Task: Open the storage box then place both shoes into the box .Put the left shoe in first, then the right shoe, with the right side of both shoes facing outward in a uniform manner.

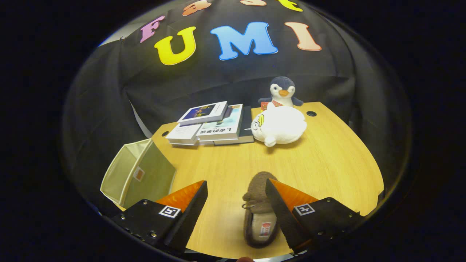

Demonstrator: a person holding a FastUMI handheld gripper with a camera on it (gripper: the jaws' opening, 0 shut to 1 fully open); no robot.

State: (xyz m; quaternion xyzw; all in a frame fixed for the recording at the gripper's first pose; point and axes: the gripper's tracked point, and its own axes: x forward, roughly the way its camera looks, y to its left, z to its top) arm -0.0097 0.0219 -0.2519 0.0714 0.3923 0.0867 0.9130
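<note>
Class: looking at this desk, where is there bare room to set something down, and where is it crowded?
Bare desk lies right of the slipper, and between the open tongs and the books. The back is crowded: books, white plush, penguin. The storage box takes the left edge.

A shoe [260,211] is seen on the table [327,163] between the spread fingers of the gripper [236,214] — the storage box [140,174] at left, books [211,125] and plush toys [278,125] beyond
</note>
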